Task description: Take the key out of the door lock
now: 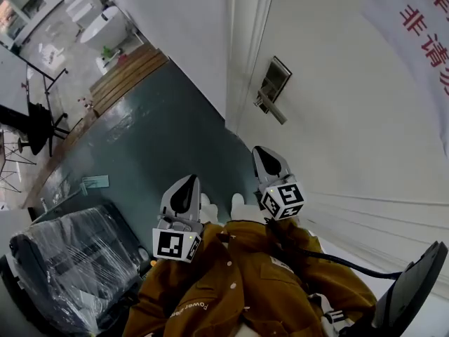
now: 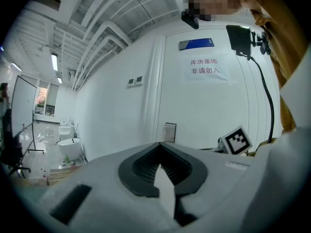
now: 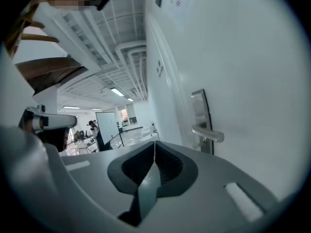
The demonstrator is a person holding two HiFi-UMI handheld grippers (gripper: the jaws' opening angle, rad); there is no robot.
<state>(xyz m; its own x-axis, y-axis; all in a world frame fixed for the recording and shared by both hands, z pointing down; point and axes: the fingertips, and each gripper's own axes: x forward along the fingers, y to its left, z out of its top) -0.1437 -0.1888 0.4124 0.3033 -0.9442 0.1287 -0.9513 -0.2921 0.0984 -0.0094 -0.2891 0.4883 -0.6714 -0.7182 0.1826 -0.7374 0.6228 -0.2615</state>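
The white door (image 1: pixel 351 118) carries a metal lock plate (image 1: pixel 273 79) with a lever handle (image 1: pixel 272 109); the plate also shows in the left gripper view (image 2: pixel 169 132) and the right gripper view (image 3: pixel 199 109) with the handle (image 3: pixel 209 133). The key is too small to make out in any view. My left gripper (image 1: pixel 189 182) is held low in front of my brown jacket, shut and empty (image 2: pixel 159 145). My right gripper (image 1: pixel 261 152) is a little nearer the door, below the handle and well short of it, its jaws shut on nothing (image 3: pixel 154 143).
A plastic-wrapped black chair (image 1: pixel 70 258) stands at lower left on the dark green floor (image 1: pixel 154 139). A wooden platform (image 1: pixel 126 72) and a white tub (image 1: pixel 105 23) lie further off. A sign with red characters (image 1: pixel 428 20) hangs on the door. A black panel (image 1: pixel 414 286) sits at lower right.
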